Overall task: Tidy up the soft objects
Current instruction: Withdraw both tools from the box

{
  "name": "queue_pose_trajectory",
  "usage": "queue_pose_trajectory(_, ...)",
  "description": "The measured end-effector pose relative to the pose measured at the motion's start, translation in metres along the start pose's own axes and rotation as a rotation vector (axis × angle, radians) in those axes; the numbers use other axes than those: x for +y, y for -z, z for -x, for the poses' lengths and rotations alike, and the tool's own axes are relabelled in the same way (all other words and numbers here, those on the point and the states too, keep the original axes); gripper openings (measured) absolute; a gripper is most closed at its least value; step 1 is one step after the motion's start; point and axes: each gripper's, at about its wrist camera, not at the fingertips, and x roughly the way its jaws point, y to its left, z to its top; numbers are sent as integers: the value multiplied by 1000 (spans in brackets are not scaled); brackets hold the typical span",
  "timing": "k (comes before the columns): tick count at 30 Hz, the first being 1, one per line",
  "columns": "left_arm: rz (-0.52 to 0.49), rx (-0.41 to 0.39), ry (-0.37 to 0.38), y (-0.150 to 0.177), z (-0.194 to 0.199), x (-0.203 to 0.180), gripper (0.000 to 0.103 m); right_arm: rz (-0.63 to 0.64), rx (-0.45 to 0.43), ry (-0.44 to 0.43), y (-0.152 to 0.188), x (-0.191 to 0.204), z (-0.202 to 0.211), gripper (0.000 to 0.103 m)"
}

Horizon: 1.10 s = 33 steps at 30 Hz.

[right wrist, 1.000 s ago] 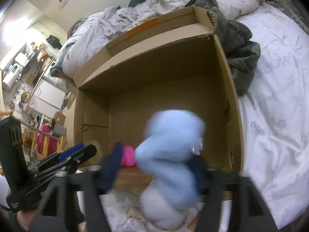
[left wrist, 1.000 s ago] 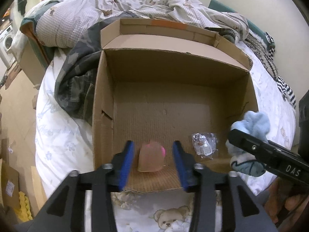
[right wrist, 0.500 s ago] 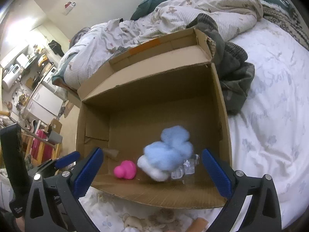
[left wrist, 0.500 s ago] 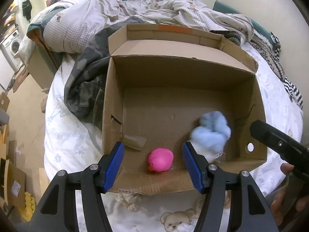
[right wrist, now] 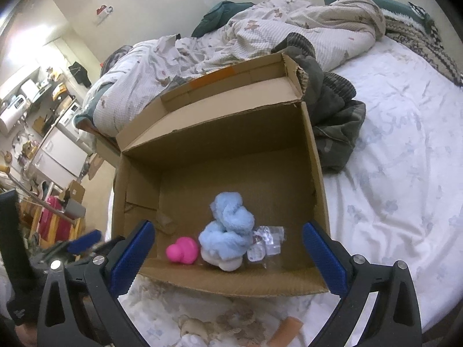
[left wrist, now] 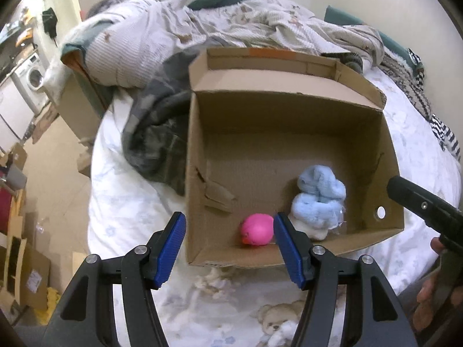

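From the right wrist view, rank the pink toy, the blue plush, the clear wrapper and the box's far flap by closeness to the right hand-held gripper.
1. Pink toy, blue plush and clear wrapper: near end of the box, between the fingers of the right hand-held gripper, too close to rank.
2. Far flap: box's back edge.

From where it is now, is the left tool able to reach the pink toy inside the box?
Probably yes. The left tool is open and empty, the cardboard box is open on top, and nothing covers the pink toy; only the low front wall must be cleared.

Left gripper [left wrist: 228, 245] and right gripper [right wrist: 228, 260] hover side by side, fingers spread wide, empty.
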Motion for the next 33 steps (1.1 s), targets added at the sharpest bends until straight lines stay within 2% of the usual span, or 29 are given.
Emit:
queue_pose_trajectory(4, 25, -3, 29, 5, 10, 8, 60, 25, -8, 19, 4, 1, 5, 103)
queue_pose_trajectory(7, 26, 14, 23, 9, 13, 9, 60, 47, -38, 48, 5, 1, 15, 103)
queue_pose_trajectory(13, 52, 11, 29, 20, 22, 15, 60, 32, -63, 21, 8, -4, 34, 103)
queue_pose_trajectory(21, 54, 58, 33, 40, 15, 19, 60, 25, -18, -6, 25, -1, 40, 103)
queue_pose_trajectory(29, 22, 53, 18, 58, 12, 23, 60, 46, 96, -26, 58, 10, 27, 103)
queue_pose_trajectory(33, 28, 68, 16, 63, 6, 27, 60, 54, 112, -29, 64, 13, 26, 103)
